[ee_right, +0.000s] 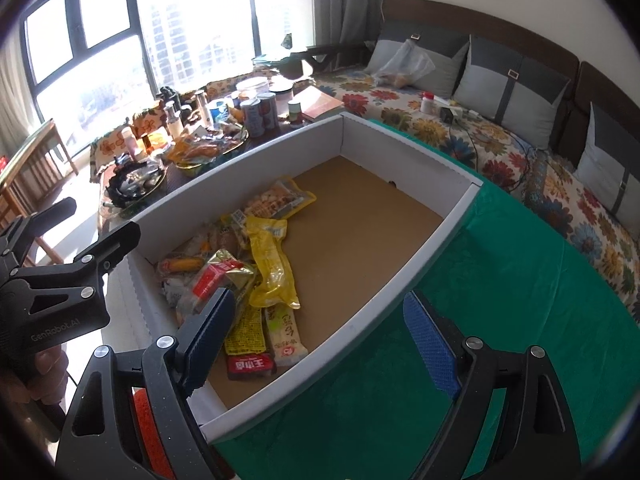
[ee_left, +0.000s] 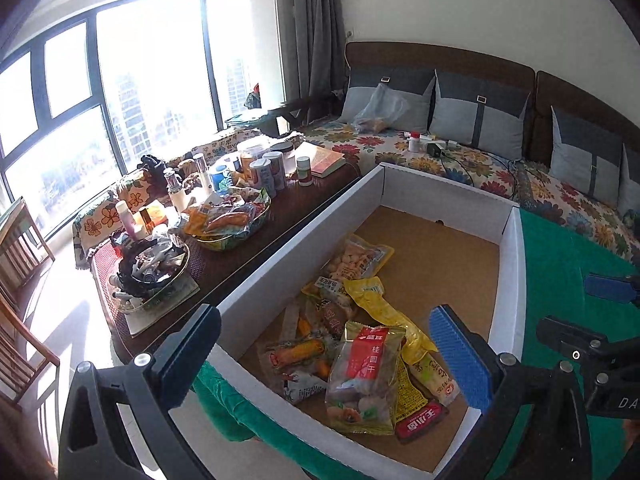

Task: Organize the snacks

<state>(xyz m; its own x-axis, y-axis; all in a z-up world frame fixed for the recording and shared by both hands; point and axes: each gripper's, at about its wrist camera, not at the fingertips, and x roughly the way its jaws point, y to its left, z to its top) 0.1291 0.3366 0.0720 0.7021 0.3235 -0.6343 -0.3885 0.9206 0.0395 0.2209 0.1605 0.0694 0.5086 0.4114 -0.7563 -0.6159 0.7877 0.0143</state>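
Observation:
A white cardboard box [ee_left: 304,240] [ee_right: 416,260] with a brown floor stands on a green cloth. In its near left part lies a heap of several snack packets: a red-labelled clear bag [ee_left: 366,376] [ee_right: 212,284], a yellow pouch [ee_left: 380,308] [ee_right: 272,264], a bag of pale round snacks [ee_left: 356,258] [ee_right: 280,196] and a dark red packet [ee_left: 420,420] [ee_right: 250,366]. My left gripper [ee_left: 332,350] hangs open above the heap, nothing between its fingers. My right gripper [ee_right: 320,340] is open over the box's near wall, empty. It also shows at the right edge as the right gripper [ee_left: 592,320].
A dark low table [ee_left: 224,264] left of the box carries a dish of more snacks [ee_left: 228,220] [ee_right: 208,146], cans, bottles and a bowl of odds and ends [ee_left: 152,268]. A floral sofa [ee_left: 500,176] with grey cushions runs behind. The green cloth [ee_right: 500,320] lies right of the box.

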